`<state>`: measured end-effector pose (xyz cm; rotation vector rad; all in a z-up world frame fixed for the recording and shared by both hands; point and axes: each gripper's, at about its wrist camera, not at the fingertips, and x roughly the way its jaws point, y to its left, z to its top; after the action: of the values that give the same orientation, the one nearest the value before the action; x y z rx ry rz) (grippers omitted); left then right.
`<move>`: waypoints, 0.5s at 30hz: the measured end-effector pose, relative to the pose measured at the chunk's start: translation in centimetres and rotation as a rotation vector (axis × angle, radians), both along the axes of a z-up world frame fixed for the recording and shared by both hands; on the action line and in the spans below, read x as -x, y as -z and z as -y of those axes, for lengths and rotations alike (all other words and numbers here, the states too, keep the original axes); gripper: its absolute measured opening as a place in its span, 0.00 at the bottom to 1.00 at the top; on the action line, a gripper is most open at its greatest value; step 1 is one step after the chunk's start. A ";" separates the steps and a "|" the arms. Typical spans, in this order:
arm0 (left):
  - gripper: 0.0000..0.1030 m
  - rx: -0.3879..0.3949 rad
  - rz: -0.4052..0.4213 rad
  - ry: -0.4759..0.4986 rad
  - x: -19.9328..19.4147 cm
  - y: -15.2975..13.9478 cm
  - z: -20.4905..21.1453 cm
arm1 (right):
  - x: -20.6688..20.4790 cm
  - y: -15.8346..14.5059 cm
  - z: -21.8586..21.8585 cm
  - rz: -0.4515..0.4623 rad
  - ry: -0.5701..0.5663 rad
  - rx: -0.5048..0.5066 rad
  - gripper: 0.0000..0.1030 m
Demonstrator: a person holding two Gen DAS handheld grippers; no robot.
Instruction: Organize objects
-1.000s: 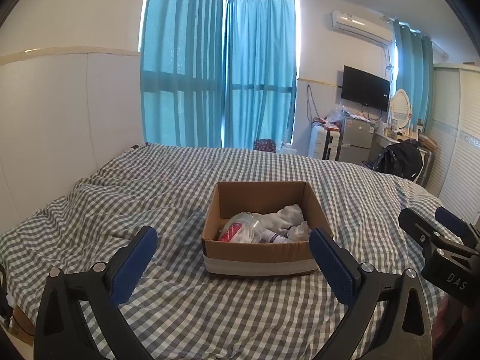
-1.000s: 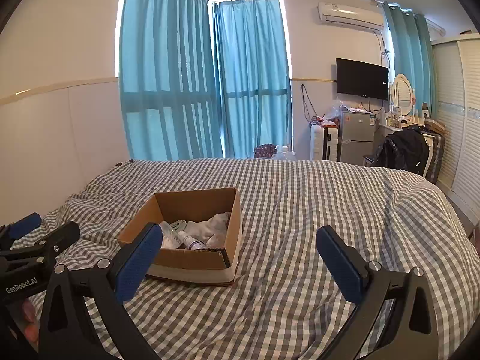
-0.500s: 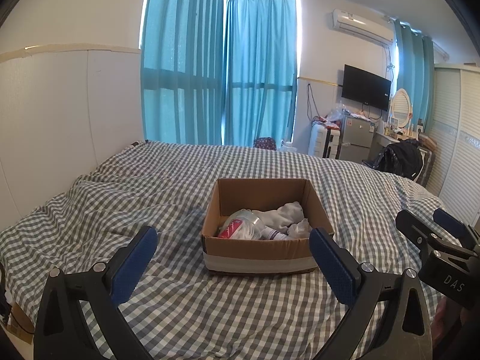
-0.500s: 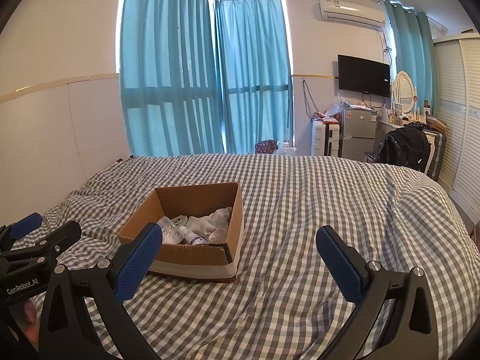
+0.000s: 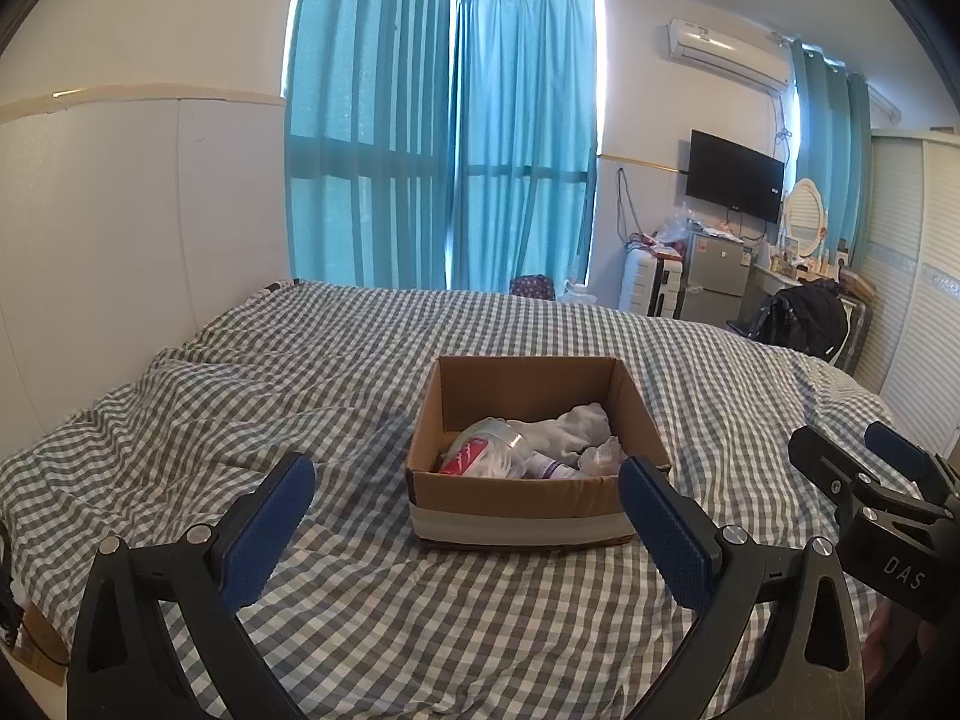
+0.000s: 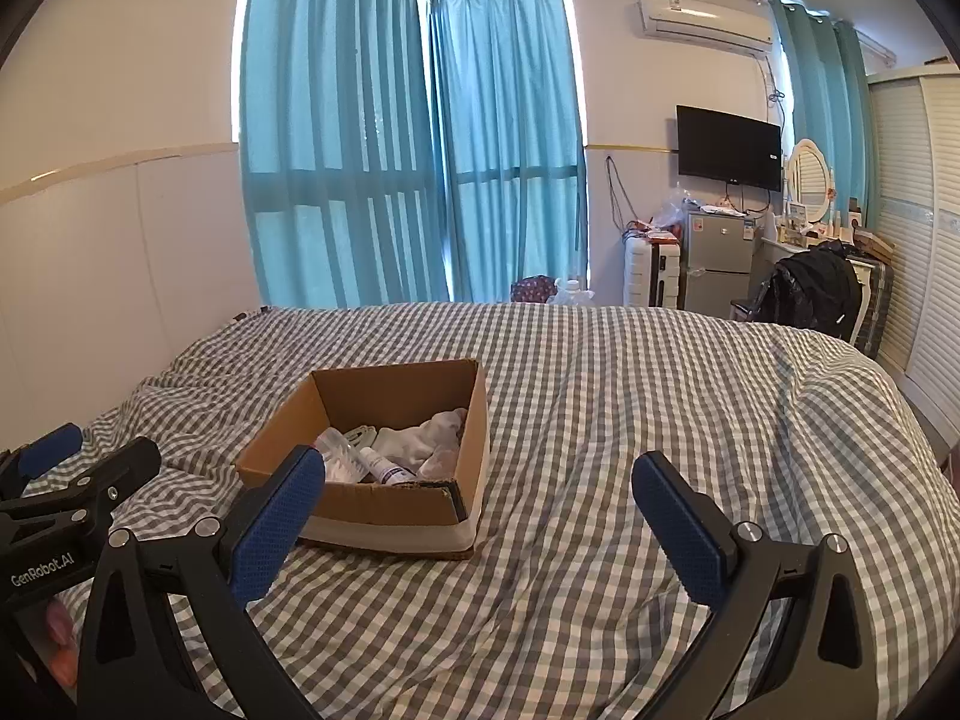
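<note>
I am holding both tools above the near edge of the gingham-covered bed (image 5: 336,612), and the cardboard box (image 5: 516,504) is sitting just ahead of them on the quilt. My left gripper (image 5: 465,531) is spread wide with nothing between its blue pads, and my right gripper (image 6: 480,519), off to the box's right, is spread and empty too. Inside the box I am seeing a crinkled clear plastic bottle (image 5: 489,447) with a red label, a small white bottle (image 6: 384,468) with a purple band, and a bunched white cloth (image 5: 570,429) toward the back right corner. I am expecting all of them to be light — the plastic bottle slick and easily dented, so its middle looks like the place to pinch; the cloth soft, best taken at a raised fold. The box's near wall is hiding whatever is lying low behind it, and the labels are too small to read.
</note>
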<state>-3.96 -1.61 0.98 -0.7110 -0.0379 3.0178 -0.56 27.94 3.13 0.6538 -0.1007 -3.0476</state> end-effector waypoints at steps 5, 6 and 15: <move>1.00 -0.002 0.003 -0.001 -0.1 0.1 0.0 | 0.0 0.1 0.1 0.003 -0.002 0.001 1.00; 1.00 -0.003 0.004 -0.001 -0.1 0.1 0.1 | 0.0 0.1 0.2 0.003 -0.002 0.001 1.00; 1.00 0.003 0.010 -0.018 -0.1 0.3 -0.2 | 0.0 0.3 0.3 0.010 -0.002 -0.002 1.00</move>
<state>-3.83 -1.43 0.70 -0.7305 -0.0406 3.0324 -0.55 27.60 2.78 0.6687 -0.0974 -3.0430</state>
